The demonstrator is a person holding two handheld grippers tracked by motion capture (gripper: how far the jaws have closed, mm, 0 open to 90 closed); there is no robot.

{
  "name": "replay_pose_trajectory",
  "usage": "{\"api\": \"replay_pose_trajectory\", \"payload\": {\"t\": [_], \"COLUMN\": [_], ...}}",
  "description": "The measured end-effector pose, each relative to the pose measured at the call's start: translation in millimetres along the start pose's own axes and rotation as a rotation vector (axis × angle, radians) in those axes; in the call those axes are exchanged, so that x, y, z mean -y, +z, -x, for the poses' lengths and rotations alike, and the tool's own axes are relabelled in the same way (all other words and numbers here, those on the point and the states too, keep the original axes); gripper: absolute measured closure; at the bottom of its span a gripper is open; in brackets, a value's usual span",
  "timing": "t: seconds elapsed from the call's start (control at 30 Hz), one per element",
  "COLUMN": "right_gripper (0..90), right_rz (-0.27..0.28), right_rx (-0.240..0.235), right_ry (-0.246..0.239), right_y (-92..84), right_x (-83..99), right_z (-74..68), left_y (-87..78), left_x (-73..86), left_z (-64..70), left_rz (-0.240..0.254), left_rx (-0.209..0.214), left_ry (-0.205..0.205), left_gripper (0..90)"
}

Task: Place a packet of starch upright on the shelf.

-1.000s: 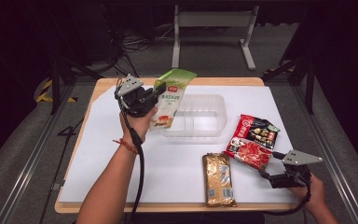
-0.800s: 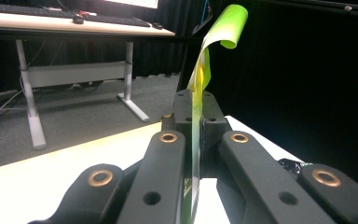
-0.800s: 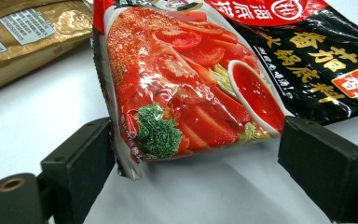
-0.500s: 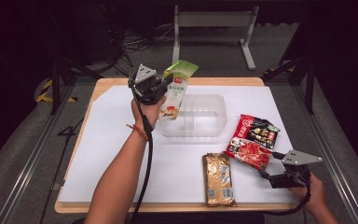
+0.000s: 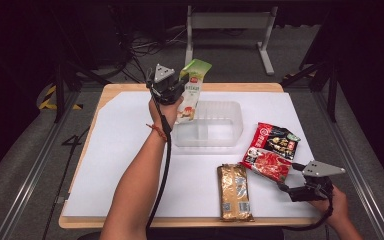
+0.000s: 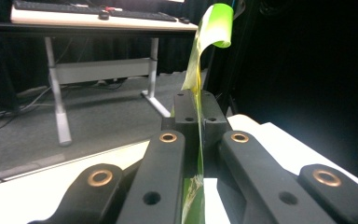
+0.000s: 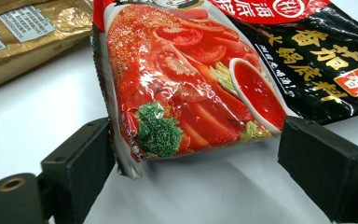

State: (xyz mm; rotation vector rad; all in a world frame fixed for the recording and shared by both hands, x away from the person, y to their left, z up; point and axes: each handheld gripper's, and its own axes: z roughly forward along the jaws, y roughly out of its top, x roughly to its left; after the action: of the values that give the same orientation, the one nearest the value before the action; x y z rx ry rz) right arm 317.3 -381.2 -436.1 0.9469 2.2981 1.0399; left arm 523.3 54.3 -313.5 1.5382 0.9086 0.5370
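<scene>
Left gripper (image 5: 179, 89), upper middle of frame, is clenched on the green sachet (image 5: 192, 90): light, floppy, slippery film, best pinched at its flat edge.

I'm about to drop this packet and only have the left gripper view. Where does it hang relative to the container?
Observer: In the high view, the green packet, clamped in the left tool, hangs over the far left corner of the clear tub.
Operator: Anything inside the tub?
Observer: It looks empty. A divider splits it into two compartments.
Operator: What about the other hand?
Observer: The right tool sits low at the near right. Its jaws are open around the near edge of the red packet and are not pressing it.
</scene>
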Motion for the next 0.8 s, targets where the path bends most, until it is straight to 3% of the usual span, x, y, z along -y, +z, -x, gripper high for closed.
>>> {"api": "replay_pose_trajectory", "payload": {"t": [0.3, 0.6, 0.8], "right_gripper": [11.6, 11.7, 11.6], "right_rz": [-0.001, -0.001, -0.002], "right_rx": [-0.002, -0.003, -0.005], "right_ry": [-0.003, -0.006, -0.007], "right_y": [0.1, 0.0, -0.2], "right_x": [0.0, 0.1, 0.3], "right_z": [0.0, -0.2, -0.3], "left_y": [10.5, 0.4, -7.9], "left_x": [5.1, 17.0, 26.3], "left_z": [5.4, 13.0, 10.9], "left_rz": [-0.023, -0.048, -0.062], "left_rx": [0.016, 0.039, 0.057], "left_ry": [0.033, 0.075, 0.099], "left_gripper": [89.3, 88.8, 88.2]}}
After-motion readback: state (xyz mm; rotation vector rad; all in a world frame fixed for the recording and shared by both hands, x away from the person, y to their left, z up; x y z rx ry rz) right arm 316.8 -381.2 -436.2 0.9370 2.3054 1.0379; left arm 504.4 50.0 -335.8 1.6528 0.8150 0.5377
